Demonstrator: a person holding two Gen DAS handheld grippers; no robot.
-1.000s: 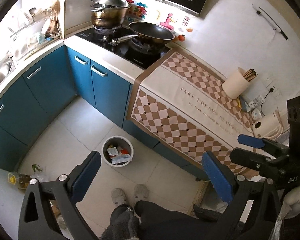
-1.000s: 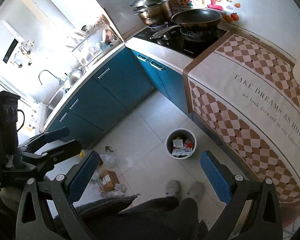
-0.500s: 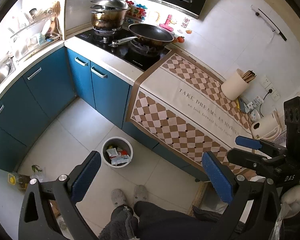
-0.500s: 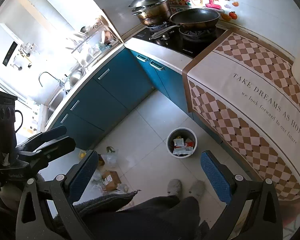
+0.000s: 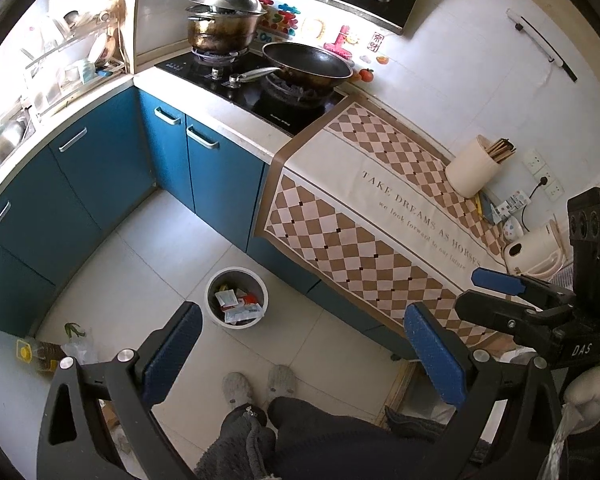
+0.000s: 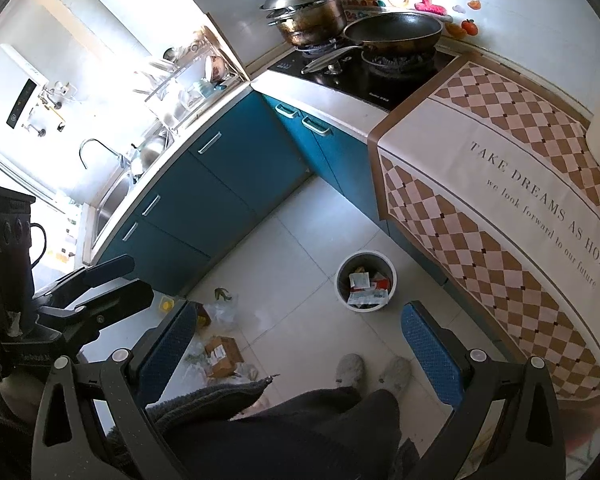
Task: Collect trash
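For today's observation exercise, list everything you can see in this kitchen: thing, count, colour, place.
Trash bin: one, white, floor, holds wrappers.
Cardboard box: one, brown, floor, among plastic bags.
Oil bottle: one, yellow cap, floor corner.
Pot: one, steel, lidded, stove.
Frying pan: one, dark, stove.
Table runner: one, brown-checked, counter.
Chopstick holder: one, cream, counter.
Kettle: one, white, counter end.
Cabinets: blue, under counter.
Slippers: two, grey, on feet.
Left gripper: jaws open.
Right gripper: jaws open.
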